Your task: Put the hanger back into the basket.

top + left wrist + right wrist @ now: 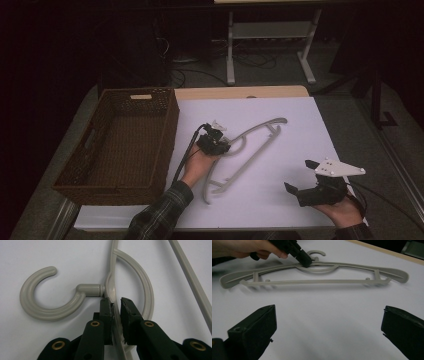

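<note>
Clothes hanger (250,150): grey moulded plastic, smooth and matt, with a round hook (47,300), a curved shoulder bar, a half-ring brace below the neck and a straight lower rail with small pegs; it lies flat on the counter (300,120), running diagonally away from the left claw toward the far right. Left claw (116,305): black, two flat-faced jaws with brass rivets, nearly closed and pinching the shoulder bar just beside the hook's neck; the hook sits just to its left in the left gripper view, the half-ring curves round its right side. In the high view a hand in a plaid sleeve (160,212) holds this claw, a black cable trailing from it. Right claw (297,175): black, topped by a grey three-cornered plate, jaws spread wide with nothing between them; it hovers low over bare counter near the person's edge, well apart from the hanger, which lies across the far side of its own view (312,272). Basket (120,140): dark brown woven wicker, rectangular, with handle slots and a pale label on the far rim; it stands to the left of the left claw, partly over the counter's edge. Counter: white matt sheet over a light wood top. Room: dim, dark floor with loose cables, white metal legs of another table (270,45) beyond.
</note>
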`<state>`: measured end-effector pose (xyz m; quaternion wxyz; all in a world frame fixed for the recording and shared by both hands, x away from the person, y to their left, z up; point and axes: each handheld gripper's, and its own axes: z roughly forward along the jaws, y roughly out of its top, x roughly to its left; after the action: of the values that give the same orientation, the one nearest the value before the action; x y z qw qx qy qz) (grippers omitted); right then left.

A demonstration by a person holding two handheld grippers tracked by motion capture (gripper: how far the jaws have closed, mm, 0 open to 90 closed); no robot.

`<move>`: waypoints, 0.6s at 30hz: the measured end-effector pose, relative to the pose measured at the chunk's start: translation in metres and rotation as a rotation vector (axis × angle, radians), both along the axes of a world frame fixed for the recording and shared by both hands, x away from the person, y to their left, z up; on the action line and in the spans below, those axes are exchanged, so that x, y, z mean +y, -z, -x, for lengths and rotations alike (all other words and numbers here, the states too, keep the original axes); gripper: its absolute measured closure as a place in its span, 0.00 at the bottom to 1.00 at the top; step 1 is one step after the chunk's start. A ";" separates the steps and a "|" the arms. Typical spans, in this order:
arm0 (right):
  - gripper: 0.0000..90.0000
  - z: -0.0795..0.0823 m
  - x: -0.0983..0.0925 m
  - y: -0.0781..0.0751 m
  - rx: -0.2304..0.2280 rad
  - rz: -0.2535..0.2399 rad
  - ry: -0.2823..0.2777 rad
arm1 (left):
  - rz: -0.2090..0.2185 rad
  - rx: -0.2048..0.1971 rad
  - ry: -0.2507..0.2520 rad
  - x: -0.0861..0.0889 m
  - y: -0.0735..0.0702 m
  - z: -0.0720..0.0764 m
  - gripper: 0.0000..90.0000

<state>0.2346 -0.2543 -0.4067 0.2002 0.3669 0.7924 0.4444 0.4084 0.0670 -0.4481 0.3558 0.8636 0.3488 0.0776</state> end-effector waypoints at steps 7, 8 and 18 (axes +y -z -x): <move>0.00 0.000 -0.002 0.000 -0.002 -0.003 0.003 | 0.039 -0.019 0.008 0.000 -0.003 -0.001 0.85; 0.00 0.000 -0.002 0.000 -0.002 -0.003 0.003 | 0.043 -0.030 0.007 -0.001 -0.004 0.000 0.82; 0.00 0.000 -0.001 0.000 0.000 0.000 0.002 | 0.133 -0.003 0.109 -0.034 -0.017 0.013 0.78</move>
<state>0.2347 -0.2549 -0.4066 0.2009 0.3677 0.7920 0.4440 0.3952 0.0335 -0.4315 0.4164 0.8557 0.3052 0.0363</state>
